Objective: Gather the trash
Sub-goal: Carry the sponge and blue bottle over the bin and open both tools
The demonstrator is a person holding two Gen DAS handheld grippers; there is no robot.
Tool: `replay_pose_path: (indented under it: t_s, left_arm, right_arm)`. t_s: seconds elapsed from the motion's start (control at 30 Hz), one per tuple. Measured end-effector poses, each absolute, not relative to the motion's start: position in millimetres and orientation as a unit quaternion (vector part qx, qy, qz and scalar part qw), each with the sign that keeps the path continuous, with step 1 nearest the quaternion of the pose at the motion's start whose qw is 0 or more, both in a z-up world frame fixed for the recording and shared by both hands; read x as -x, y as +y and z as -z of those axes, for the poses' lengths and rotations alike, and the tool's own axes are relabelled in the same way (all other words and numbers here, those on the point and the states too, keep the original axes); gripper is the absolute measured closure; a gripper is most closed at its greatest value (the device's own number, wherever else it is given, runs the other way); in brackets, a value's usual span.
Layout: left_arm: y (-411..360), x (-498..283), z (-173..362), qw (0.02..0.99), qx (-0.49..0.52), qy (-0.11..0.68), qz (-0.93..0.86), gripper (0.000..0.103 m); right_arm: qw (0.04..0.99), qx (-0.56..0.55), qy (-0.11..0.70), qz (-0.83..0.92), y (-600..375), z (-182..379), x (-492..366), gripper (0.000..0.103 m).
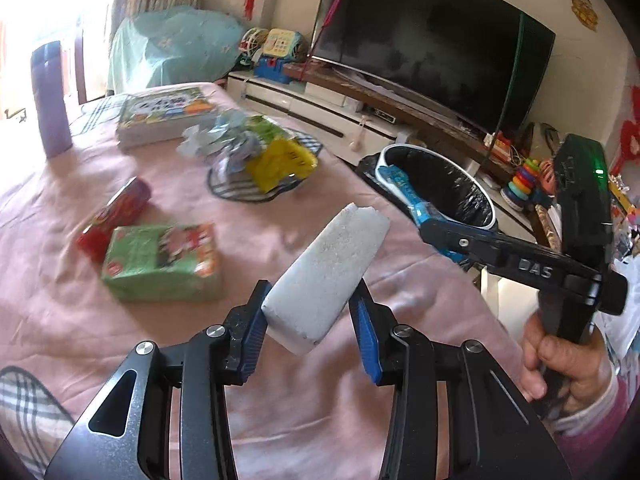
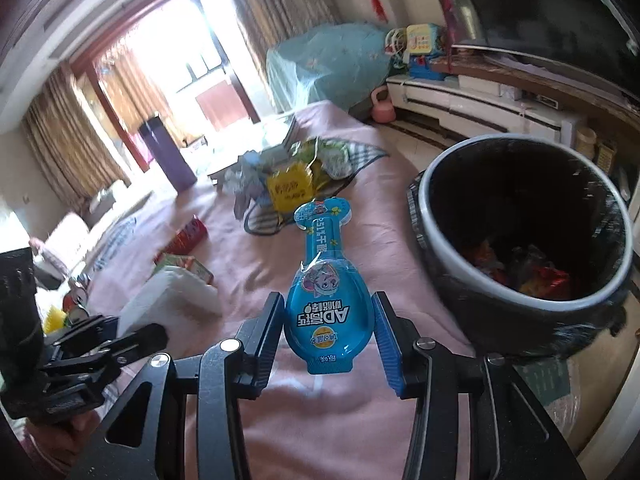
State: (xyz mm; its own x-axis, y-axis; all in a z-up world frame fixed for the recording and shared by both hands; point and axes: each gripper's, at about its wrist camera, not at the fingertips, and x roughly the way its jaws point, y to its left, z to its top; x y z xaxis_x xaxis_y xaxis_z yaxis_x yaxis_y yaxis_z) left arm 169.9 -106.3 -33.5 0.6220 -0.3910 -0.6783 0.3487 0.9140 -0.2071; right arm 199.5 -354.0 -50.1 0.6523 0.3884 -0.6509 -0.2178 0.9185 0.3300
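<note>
Both grippers loaded. Left gripper clamps a white block above the pink cloth. Right gripper clamps a blue pouch, near the bin but not over it. Bin already holds wrappers. Left to do, I judge: drop both, then the wrapper pile and boxes. Pouch reads "AD", other print unclear; right gripper's arm reads "DAS".

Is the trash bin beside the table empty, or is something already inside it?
Not empty: the trash bin holds red and orange wrappers at its bottom.
</note>
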Motion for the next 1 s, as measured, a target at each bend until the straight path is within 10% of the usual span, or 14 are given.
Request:
replay_pose_path:
  t_s: [1.0]
  left_arm:
    - [-236,-227,7,0.894,-0.003,0.375,0.244,0.064]
  right_arm:
    - [0.922,-0.16,0.343,-0.079,-474,25,-205,0.057]
